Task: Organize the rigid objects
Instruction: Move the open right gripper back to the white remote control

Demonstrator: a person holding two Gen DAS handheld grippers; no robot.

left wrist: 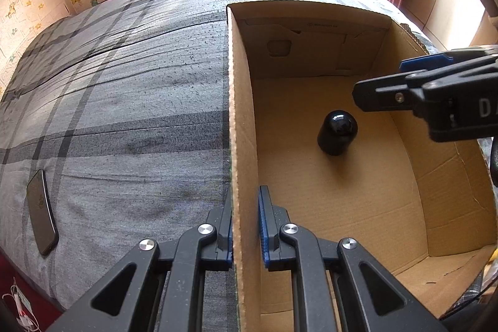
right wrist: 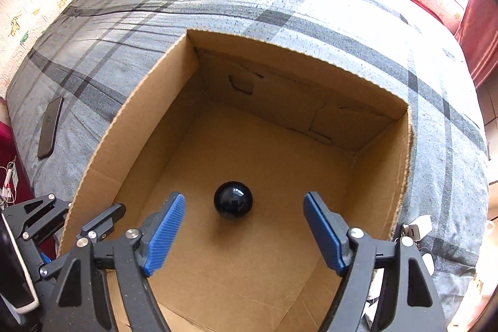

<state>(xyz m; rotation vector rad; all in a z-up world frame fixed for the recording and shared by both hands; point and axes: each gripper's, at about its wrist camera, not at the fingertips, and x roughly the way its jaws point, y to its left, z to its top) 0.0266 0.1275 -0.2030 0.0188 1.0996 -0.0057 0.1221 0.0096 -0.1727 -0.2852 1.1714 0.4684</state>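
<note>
Cardboard box (right wrist: 130, 126) on the bed (left wrist: 109, 83). Left claw (left wrist: 246, 223) clamped on box's left wall (steadying it); right claw (right wrist: 244, 231) wide, empty, above box floor. Black domed object (right wrist: 233, 200) upright mid-floor inside box. Best lifted straight out, clear of walls.

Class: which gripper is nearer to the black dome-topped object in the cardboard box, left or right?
Right. The right gripper hangs open just above the black dome-topped object, which stands apart on the floor of the cardboard box. The left gripper is clamped on the box's side wall, farther off.
</note>
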